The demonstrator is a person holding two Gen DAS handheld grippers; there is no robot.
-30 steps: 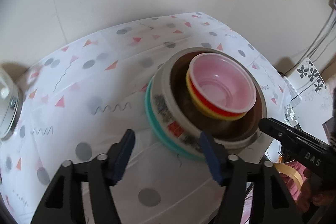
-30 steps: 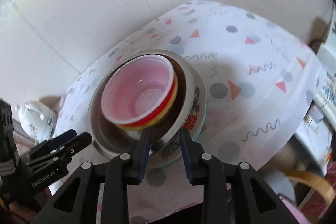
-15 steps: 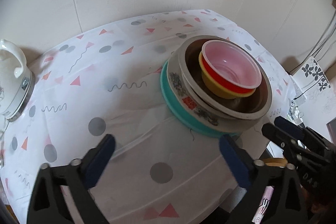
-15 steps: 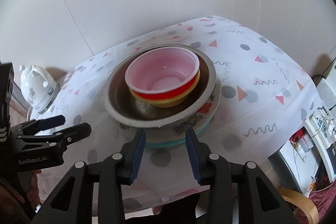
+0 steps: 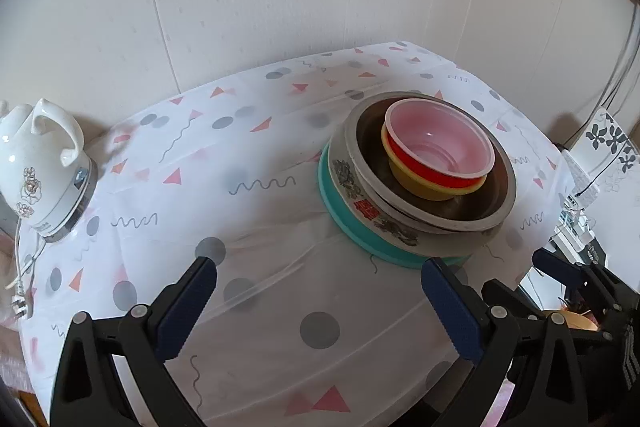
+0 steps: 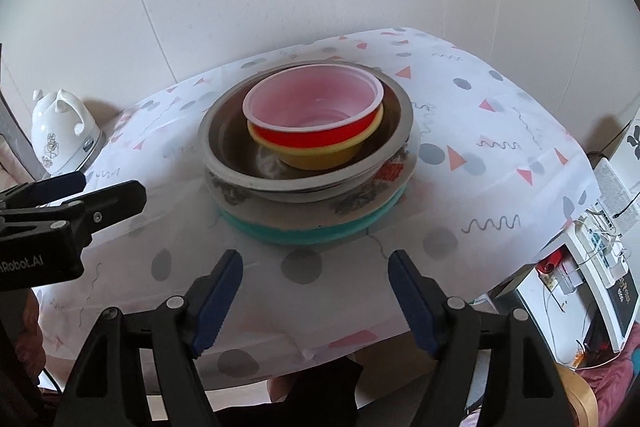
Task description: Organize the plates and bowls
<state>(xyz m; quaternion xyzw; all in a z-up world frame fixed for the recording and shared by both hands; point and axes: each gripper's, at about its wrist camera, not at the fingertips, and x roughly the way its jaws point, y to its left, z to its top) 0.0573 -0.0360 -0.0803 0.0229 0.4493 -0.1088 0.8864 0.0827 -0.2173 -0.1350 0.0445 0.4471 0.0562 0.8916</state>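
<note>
One stack stands on the table: a teal plate (image 5: pixel 360 243) (image 6: pixel 304 233) at the bottom, a patterned bowl (image 5: pixel 360 195) (image 6: pixel 360 195), a steel bowl (image 5: pixel 472 215) (image 6: pixel 224 155), then a yellow bowl (image 5: pixel 416 183) (image 6: pixel 320 157) and a red bowl with a pink inside (image 5: pixel 440 147) (image 6: pixel 316 107). My left gripper (image 5: pixel 318 297) is open and empty, near the stack's front left. My right gripper (image 6: pixel 314 289) is open and empty, in front of the stack.
A white ceramic kettle (image 5: pixel 40 163) (image 6: pixel 64 131) stands at the table's left end. A white wall rises close behind the table. Clutter with cables and boxes (image 6: pixel 600 259) sits off the right edge. The cloth (image 5: pixel 240 187) has dots and triangles.
Both grippers have pulled back from the stack and opened wider. The right gripper was nearly closed at the steel bowl's rim a second ago and now stands clear of it.
</note>
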